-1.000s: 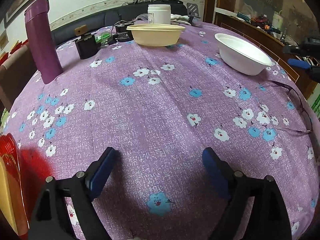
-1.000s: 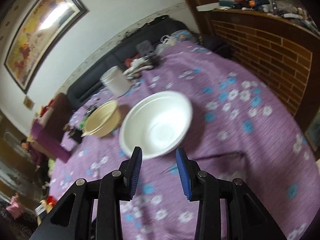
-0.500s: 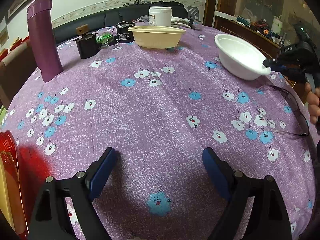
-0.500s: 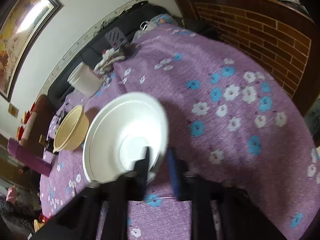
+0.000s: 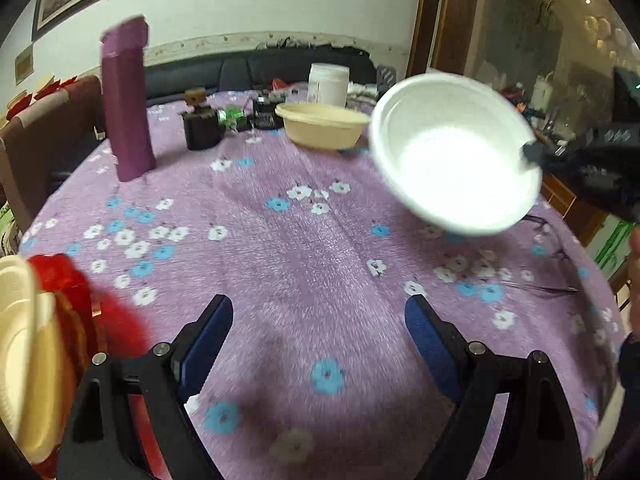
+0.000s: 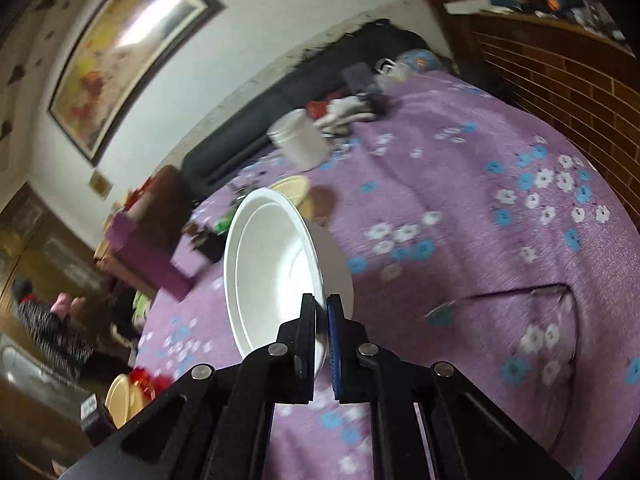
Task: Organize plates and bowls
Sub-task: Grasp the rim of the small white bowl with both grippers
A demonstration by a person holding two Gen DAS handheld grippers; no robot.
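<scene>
Your right gripper (image 6: 321,320) has its jaws clenched on the rim of the white bowl (image 6: 276,276), one finger inside the wall and one outside. The bowl hangs clear of the tabletop (image 6: 460,200), tilted so its opening faces the left side of the room. From the left wrist view it floats above the purple cloth, just in front of the tan bowl (image 5: 322,126), which sits farther back near a white jar (image 5: 328,84).

Your left gripper (image 5: 318,322) is released, jaws wide, nothing between them, hovering low over bare cloth. At its left edge a stack of pale plates (image 5: 18,344) lies beside something red.

The white bowl looks thin-walled and light, probably foam or moulded pulp, so it should carry easily on a one-point rim pinch. Judge it as flexible, though: the rim may bend or crease if you squeeze harder, and the bowl can swing about the pinch when you turn quickly. Keep the hold on the rolled lip, where it is stiffest. If you mean to nest it in the tan bowl, level it first and lower it gently.
</scene>
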